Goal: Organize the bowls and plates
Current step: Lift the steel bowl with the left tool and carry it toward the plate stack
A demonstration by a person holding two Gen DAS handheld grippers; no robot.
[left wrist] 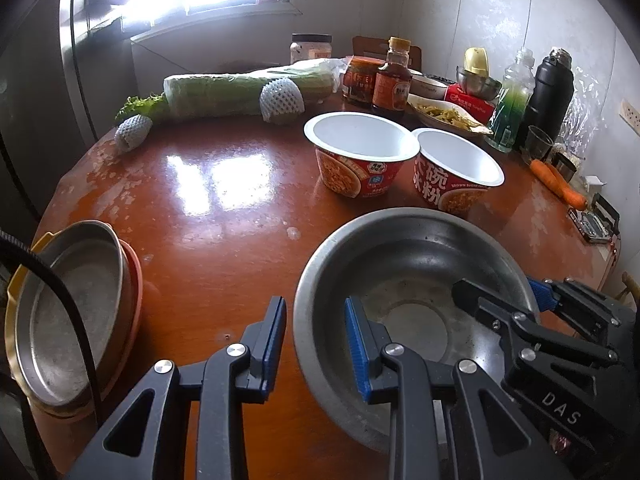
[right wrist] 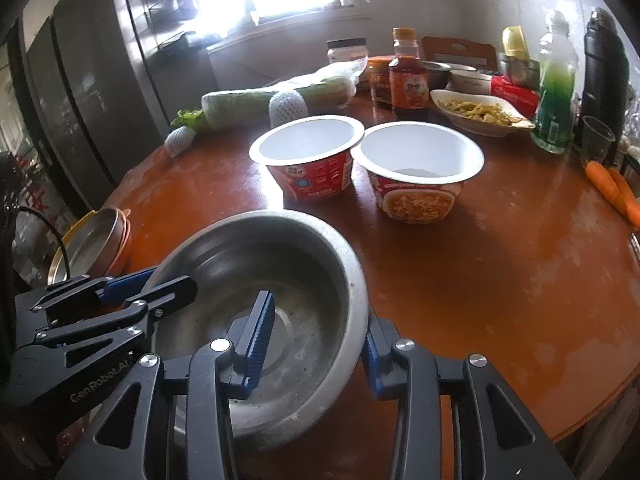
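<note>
At the far left counter [left wrist: 208,200] edge, left of the steel bowl [left wrist: 404,280], sits a stack [left wrist: 76,308] of shallow dishes: one steel plate on top, with what look like an orange and a yellow dish beneath it, though the exact count below is hard to tell. The steel bowl rests on the counter nearest the camera, between the two grippers.

The left gripper [left wrist: 316,336] straddles the bowl's left rim, one finger outside and one inside; the fingers are spread apart and it is unclear whether either touches the metal. The right gripper [right wrist: 316,340] straddles the opposite rim the same way, with a gap on both sides of the wall, so it looks open and not yet clamped.

The step appears to be taking hold of the bowl by its rim. To do it well, each gripper should seat deep enough that the pads meet the wall below the rolled lip, then close evenly so the smooth steel does not slip or tip. Lift level before carrying it toward the stack.

Beyond the bowl stand two empty paper noodle cups [left wrist: 360,152], touching at their rims. Counted: one steel bowl, two cups, one stack. Right of the bowl, near the counter edge, lie two carrots [right wrist: 612,188].
</note>
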